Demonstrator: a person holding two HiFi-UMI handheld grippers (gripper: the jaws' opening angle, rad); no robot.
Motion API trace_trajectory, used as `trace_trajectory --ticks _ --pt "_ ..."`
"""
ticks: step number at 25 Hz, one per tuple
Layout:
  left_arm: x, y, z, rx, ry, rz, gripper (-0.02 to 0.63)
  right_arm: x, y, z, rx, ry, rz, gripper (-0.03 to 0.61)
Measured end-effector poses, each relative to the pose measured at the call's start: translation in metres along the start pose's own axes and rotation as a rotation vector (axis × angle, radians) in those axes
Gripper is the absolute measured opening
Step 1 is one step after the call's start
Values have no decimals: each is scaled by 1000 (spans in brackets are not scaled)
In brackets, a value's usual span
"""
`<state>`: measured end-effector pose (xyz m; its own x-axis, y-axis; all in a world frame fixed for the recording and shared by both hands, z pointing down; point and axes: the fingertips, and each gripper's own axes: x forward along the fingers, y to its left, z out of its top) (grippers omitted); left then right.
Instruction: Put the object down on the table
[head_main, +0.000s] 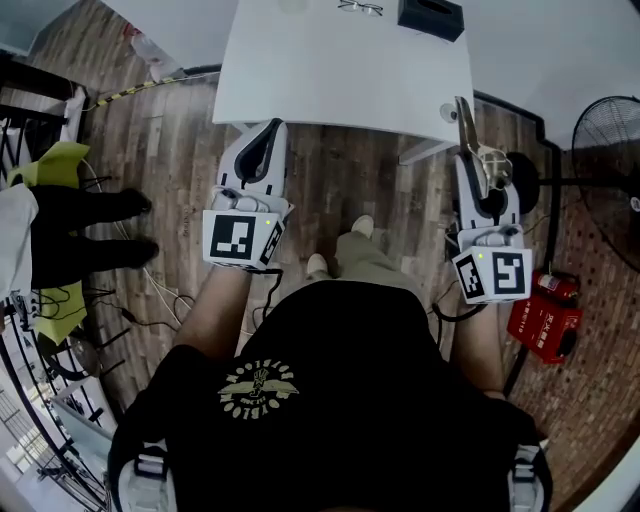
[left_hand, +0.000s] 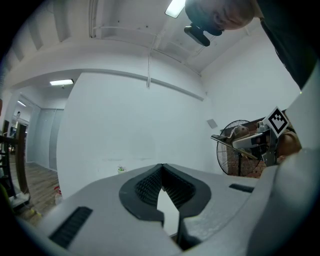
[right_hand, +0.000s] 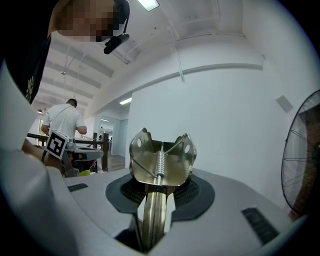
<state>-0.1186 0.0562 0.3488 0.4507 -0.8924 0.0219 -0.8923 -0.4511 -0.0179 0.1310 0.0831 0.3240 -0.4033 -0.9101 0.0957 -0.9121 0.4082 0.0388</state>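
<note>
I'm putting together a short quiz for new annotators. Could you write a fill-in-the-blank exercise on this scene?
1. The right gripper is shut on a metal tool with a coiled ____ along its middle.
2. The left gripper has its jaws together and holds ____.
3. The table ahead of both grippers is ____ in colour.

Missing words: spring; nothing; white.

I see a black short-sleeved T-shirt (head_main: 340, 380) with a pale yellow winged emblem (head_main: 258, 389) on the chest, khaki trousers (head_main: 368, 258) and light shoes (head_main: 362, 226). The left gripper (head_main: 270, 126) and right gripper (head_main: 476, 165) each have a smooth grey-white shell, black ribbed fingers (left_hand: 145, 187) and a cube of black-and-white square markers (head_main: 240, 238) with a small green light (head_main: 268, 221). A thin black cable (head_main: 270, 290) hangs from the left cube.
</note>
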Motion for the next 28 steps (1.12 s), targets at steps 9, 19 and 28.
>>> trace_trajectory --ticks 9,19,28 --pt "46 -9 5 8 -7 0 6 27 -37 4 -12 -9 15 117" --pt "93 -20 17 17 -19 28 7 54 -82 7 1 -23 57 117" --pt "132 -31 31 6 -32 79 7 75 -120 14 25 -51 117 117"
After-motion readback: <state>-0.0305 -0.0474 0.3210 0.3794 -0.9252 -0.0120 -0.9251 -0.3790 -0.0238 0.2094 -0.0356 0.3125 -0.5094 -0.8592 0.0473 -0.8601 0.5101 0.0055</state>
